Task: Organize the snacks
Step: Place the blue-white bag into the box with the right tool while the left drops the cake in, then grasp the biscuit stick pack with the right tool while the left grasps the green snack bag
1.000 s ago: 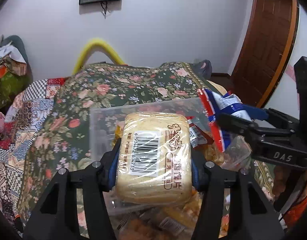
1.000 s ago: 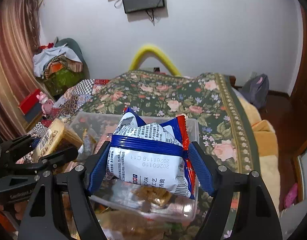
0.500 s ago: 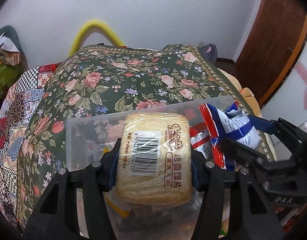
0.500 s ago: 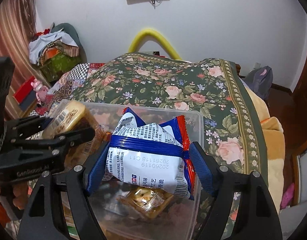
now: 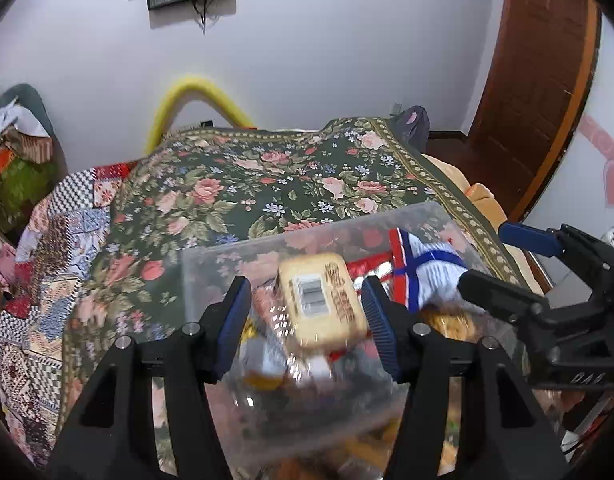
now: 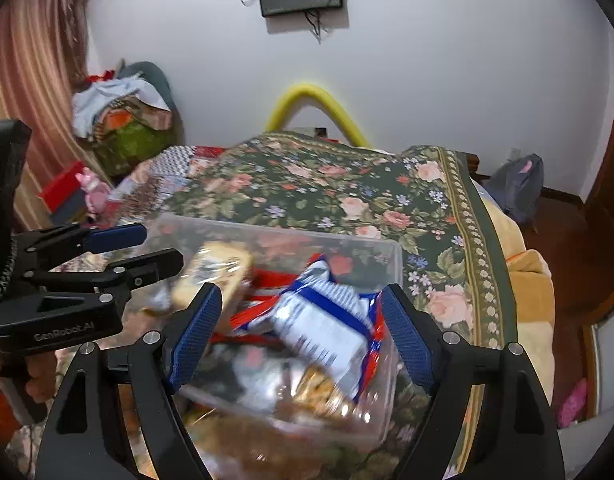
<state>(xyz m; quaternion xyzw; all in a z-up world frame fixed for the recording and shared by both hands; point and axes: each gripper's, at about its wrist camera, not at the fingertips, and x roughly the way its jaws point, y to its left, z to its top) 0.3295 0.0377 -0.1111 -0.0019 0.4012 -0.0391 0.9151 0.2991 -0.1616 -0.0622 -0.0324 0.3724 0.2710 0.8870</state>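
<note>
While both grippers stand spread over the clear plastic bin (image 5: 211,276), neither has hold of a snack. Bread packet (image 5: 321,300), tan with barcode label, sits between and just beyond the fingertips of the left gripper (image 5: 307,312), blurred, with a gap to each blue pad; whether it rests on the bin's contents cannot be told. White-and-blue snack bag (image 6: 323,320), red-edged, lies tilted between the wide jaws of the right gripper (image 6: 303,332), also blurred, over other wrapped snacks in the bin. Bin rests on a floral bedspread (image 6: 347,184) ahead of both jaws.
</note>
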